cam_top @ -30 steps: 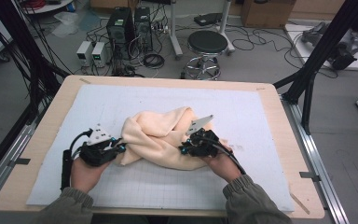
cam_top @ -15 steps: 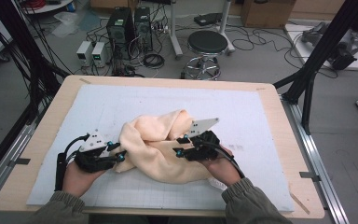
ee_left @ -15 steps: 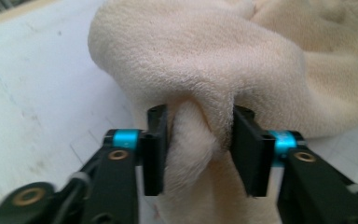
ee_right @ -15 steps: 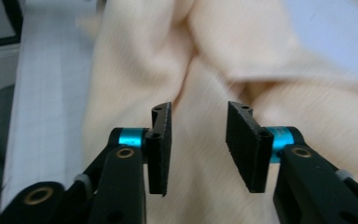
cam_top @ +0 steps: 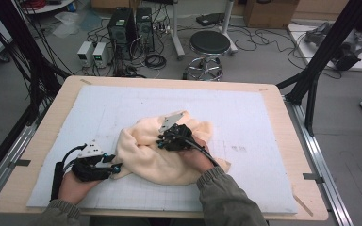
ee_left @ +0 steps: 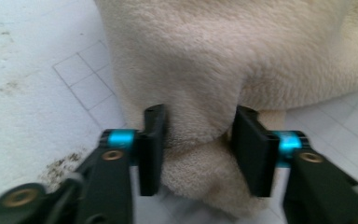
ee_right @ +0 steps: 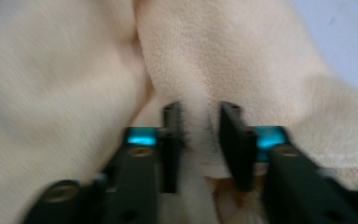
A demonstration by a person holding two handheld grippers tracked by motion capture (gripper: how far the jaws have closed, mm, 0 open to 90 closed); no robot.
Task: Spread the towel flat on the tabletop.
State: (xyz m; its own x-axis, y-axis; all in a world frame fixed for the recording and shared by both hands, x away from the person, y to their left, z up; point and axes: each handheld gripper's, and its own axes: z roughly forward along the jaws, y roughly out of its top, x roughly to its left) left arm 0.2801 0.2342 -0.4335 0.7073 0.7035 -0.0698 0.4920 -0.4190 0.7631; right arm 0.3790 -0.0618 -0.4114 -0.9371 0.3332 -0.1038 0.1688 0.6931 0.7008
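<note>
A cream towel lies crumpled on the white grid mat. At the towel's near-left edge, my left gripper is shut on a thick bunched fold. The left gripper view shows that fold of towel filling the gap of the left gripper. My right gripper rests on top of the towel's middle. In its own view the right gripper pinches a thin ridge of towel between nearly closed jaws. A hand and sleeve sit behind each gripper.
The mat covers most of a wooden table. Bare mat spreads to the right and far side of the towel. Black frame posts rise at the table's right and left. A stool and computer boxes stand on the floor beyond.
My right gripper has moved left across the towel with its fold. The left gripper has drawn back toward the near edge, pulling its corner along. The towel has bunched up more.
</note>
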